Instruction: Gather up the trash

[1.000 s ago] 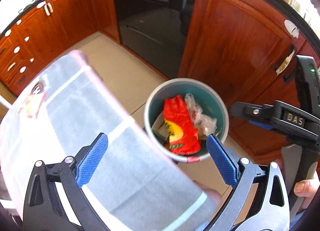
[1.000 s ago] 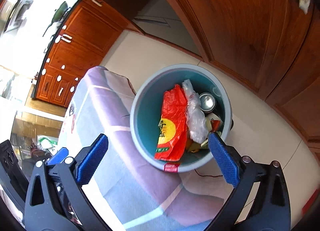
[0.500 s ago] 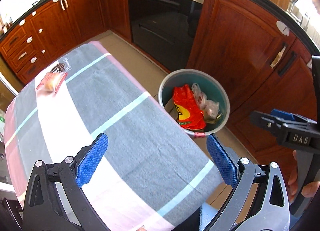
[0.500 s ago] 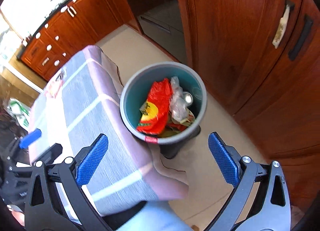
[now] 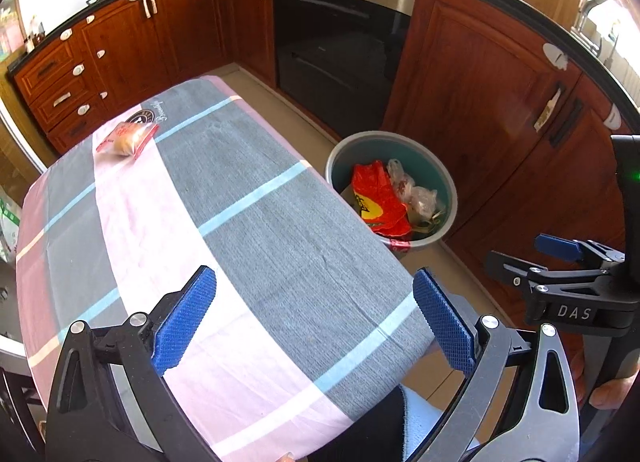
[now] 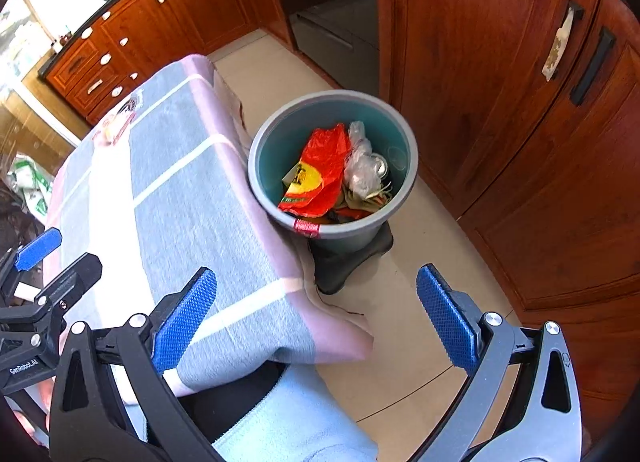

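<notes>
A grey bin (image 5: 446,186) (image 6: 276,142) with a teal inside stands on the floor beside the table. It holds a red bag (image 5: 380,198) (image 6: 320,168), a clear plastic bag (image 6: 360,166) and other scraps. A red-edged snack packet (image 5: 129,137) (image 6: 116,126) lies at the far end of the table. My left gripper (image 5: 314,320) hangs open and empty above the table's near end. To its right, the right gripper (image 6: 316,322) is open and empty over the table's corner and the floor, short of the bin.
The table (image 5: 248,246) wears a grey, pink and blue striped cloth. Wooden cabinets (image 5: 472,94) and a black oven (image 5: 340,42) line the far side and right. Tiled floor (image 6: 400,302) runs between table and cabinets. A light blue trouser leg (image 6: 288,418) shows below.
Both grippers have pulled back and up from over the bin toward the table's near end. The bin looks smaller and farther, and the whole table with the snack packet has come into view.
</notes>
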`<action>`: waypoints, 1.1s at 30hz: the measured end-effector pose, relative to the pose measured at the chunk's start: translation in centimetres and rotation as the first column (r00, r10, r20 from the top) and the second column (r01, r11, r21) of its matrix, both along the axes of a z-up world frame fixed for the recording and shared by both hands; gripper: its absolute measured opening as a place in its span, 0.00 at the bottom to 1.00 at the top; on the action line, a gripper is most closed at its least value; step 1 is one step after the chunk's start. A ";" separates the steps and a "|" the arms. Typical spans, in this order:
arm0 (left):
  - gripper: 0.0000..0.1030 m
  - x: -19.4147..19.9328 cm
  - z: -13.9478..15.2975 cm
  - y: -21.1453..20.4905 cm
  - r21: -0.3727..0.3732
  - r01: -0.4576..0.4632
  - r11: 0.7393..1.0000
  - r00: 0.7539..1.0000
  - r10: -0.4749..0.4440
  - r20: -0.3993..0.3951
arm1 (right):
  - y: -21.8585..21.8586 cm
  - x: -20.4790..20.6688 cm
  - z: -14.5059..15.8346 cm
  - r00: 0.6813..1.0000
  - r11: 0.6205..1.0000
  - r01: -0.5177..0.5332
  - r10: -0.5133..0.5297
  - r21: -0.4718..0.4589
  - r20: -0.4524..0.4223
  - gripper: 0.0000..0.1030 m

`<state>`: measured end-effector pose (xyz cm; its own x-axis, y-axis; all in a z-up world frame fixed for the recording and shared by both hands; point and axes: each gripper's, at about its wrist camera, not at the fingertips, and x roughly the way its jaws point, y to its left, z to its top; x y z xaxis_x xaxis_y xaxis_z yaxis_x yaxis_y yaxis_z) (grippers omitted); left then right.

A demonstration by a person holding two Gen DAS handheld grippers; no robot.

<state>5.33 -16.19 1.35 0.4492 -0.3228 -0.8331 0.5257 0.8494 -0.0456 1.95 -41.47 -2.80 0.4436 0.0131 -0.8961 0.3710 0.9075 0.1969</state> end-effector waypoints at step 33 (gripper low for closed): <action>0.96 -2.7 -2.2 -0.2 0.043 -0.020 0.999 0.999 0.021 -0.025 | -0.1 -1.9 -1.7 1.000 0.999 -0.003 0.002 -0.038 -0.012 0.93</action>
